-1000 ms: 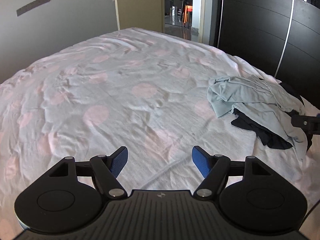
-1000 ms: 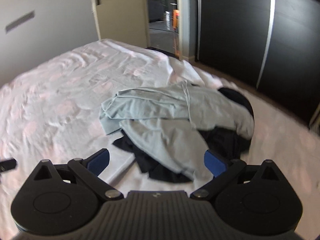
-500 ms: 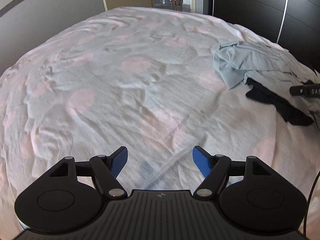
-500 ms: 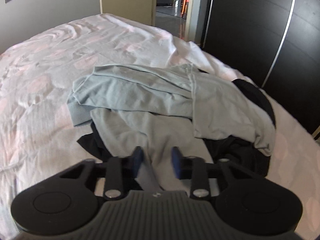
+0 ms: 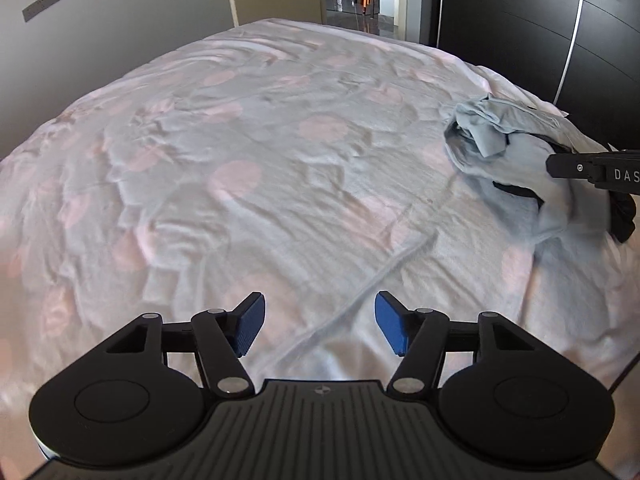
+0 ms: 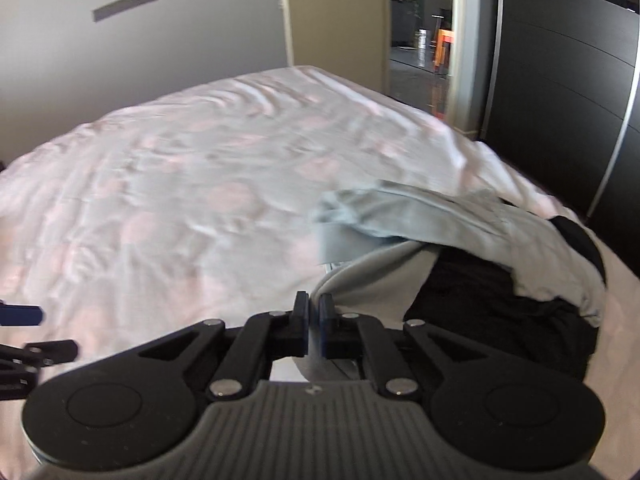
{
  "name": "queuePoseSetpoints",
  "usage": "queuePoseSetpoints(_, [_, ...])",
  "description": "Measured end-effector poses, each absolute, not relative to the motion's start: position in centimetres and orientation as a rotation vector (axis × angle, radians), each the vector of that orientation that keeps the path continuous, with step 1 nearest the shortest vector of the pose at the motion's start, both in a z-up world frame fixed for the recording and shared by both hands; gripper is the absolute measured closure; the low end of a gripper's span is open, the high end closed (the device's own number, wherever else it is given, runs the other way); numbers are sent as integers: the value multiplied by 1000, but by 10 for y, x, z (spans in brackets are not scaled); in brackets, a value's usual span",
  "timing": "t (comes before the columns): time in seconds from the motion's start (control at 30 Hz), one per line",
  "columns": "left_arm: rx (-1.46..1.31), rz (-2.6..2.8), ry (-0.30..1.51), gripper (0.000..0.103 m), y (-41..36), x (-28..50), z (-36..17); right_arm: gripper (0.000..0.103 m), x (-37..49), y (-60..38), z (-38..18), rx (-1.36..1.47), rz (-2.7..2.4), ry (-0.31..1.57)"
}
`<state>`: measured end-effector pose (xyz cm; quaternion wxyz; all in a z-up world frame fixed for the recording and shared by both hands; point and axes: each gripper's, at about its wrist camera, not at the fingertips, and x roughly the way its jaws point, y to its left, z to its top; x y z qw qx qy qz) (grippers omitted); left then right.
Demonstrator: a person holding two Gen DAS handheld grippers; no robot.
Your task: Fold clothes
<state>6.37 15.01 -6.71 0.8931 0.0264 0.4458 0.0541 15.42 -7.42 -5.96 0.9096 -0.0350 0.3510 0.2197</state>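
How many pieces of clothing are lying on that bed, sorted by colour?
Light blue-grey garment: 1
Black garment: 1
Total: 2 that can be told apart in the heap; more may be hidden underneath.

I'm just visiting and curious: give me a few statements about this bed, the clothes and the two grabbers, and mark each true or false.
1. The right gripper is clamped on the light blue garment. True.
2. The left gripper holds the dark garment. False: nothing is between its fingers.
3. The clothes lie near the bed's right edge. True.
4. The bedsheet is plain black. False: pale with pink spots.
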Motion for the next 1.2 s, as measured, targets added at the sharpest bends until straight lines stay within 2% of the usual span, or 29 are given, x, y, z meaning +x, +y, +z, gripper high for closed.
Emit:
queuePoseSetpoints(0.37, [26,264,830,43,210,-21,-21,98,9,37,-31,-52,852,718])
queuePoseSetpoints(0.57, [-76,341,784,43,238,-47,-14,96,-23,59,-42,-92,910,766])
queuePoseSetpoints(0.63, [-86,335,787,43,240,-48,-17,90,-22,56,-47,-117,869,771])
queuePoseSetpoints(0.67, [-77,312,789,43,239,-48,-19,77,-20,51,-49,-127,843,762])
queuePoseSetpoints(0.7, [-69,292,793,43,237,-47,-21,52,-17,47,-51,-136,818,753])
queuePoseSetpoints(0.77, [-49,271,802,43,231,-45,-24,38,-10,36,-54,-172,766,729])
queuePoseSetpoints(0.83, [-21,248,811,43,223,-38,-27,36,3,26,-55,-211,737,743])
queuePoseSetpoints(0.9, [9,221,819,43,214,-30,-30,24,21,11,-54,-226,694,774])
queuePoseSetpoints(0.97, [8,192,812,43,205,-22,-34,19,43,-7,-54,-233,624,783])
queuePoseSetpoints(1.07, [15,128,809,43,189,-6,-41,14,80,-37,-54,-259,510,755])
queuePoseSetpoints(1.2, [49,32,825,42,163,19,-55,13,127,-73,-53,-293,404,735])
